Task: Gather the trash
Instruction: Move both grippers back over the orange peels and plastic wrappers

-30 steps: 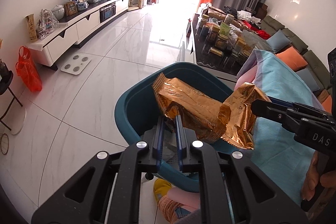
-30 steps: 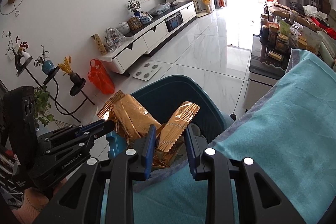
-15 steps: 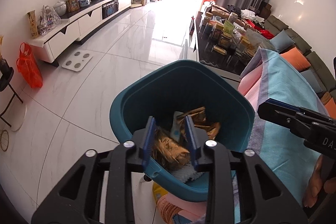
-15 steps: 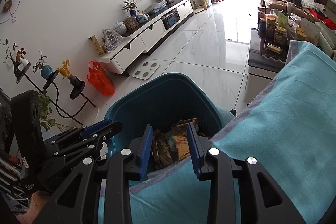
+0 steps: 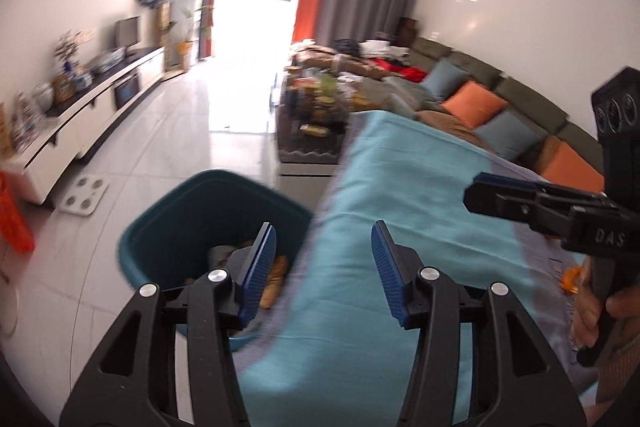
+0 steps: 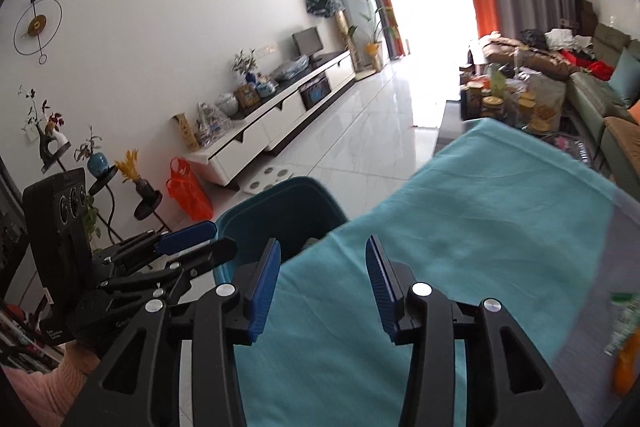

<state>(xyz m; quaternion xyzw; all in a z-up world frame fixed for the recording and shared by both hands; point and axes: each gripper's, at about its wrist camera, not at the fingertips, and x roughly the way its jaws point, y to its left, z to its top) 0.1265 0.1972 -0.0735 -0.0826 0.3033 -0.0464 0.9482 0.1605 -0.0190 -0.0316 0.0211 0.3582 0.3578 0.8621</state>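
Note:
A dark teal bin [image 5: 160, 227] stands on the floor beside the teal-cloth table [image 5: 420, 195], with gold wrappers [image 5: 276, 271] lying inside. My left gripper [image 5: 323, 239] hovers over the cloth edge next to the bin, its jaws opening with nothing between them. My right gripper [image 6: 323, 247] is over the cloth [image 6: 500, 211] just right of the bin [image 6: 280, 211], jaws also opening and empty. A small orange scrap [image 5: 570, 277] lies on the cloth. A blurred green-and-orange item [image 6: 624, 331] sits at the table's right edge.
A white TV cabinet [image 6: 280, 115] lines the left wall, with a floor scale [image 5: 82, 201] and an orange bag [image 6: 188, 191] near it. Beyond the cloth are a cluttered coffee table [image 5: 316, 115] and a sofa with cushions [image 5: 476, 103]. Plant stands [image 6: 140, 187] are at far left.
Both grippers let the gold wrappers drop into the bin, then rose and swung right over the teal cloth. Their jaws have spread wider.

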